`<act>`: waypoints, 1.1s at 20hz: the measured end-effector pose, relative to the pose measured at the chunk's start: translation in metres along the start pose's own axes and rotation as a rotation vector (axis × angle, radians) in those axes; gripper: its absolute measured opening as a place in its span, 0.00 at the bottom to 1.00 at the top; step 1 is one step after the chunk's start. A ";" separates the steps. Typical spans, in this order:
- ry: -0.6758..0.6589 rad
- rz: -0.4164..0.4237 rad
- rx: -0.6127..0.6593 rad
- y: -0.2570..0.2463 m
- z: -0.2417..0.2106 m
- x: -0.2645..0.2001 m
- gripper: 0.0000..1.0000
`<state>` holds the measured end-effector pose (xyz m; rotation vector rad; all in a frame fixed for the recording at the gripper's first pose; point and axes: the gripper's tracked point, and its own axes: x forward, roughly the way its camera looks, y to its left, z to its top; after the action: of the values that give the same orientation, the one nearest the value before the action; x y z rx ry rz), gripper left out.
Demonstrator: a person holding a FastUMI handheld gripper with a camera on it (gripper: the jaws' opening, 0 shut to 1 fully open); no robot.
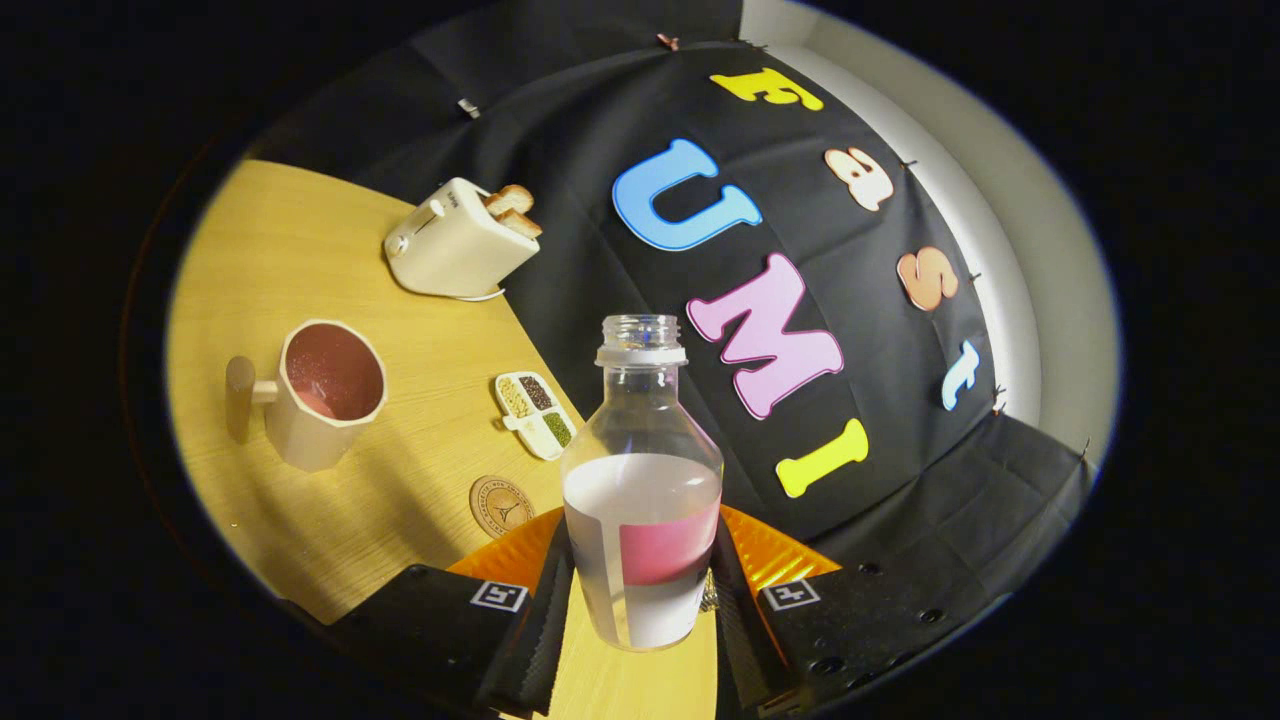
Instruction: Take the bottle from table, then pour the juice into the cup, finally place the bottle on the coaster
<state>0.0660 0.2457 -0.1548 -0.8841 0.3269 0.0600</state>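
A clear plastic bottle (641, 480) without a cap, wrapped in a white label, stands between my fingers, and my gripper (640, 590) is shut on its lower body. It is lifted off the wooden table (300, 250) and the whole scene looks tilted. A little pink liquid shows in its lower part. Off to the left, beyond the fingers, a cream cup (325, 393) with a wooden handle holds pink juice. The round wooden coaster (500, 505) lies on the table just ahead of my left finger, between the cup and the bottle.
A cream toaster (455, 243) with toast slices stands at the table's far side. A small white dish of sorted grains (535, 414) lies between the cup and the bottle, just beyond the coaster. The black cloth wall rises behind the table.
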 end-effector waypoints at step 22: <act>-0.030 0.044 -0.549 0.074 0.009 0.010 0.69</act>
<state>0.0644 0.2981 -0.2081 -1.4176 0.3060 0.2108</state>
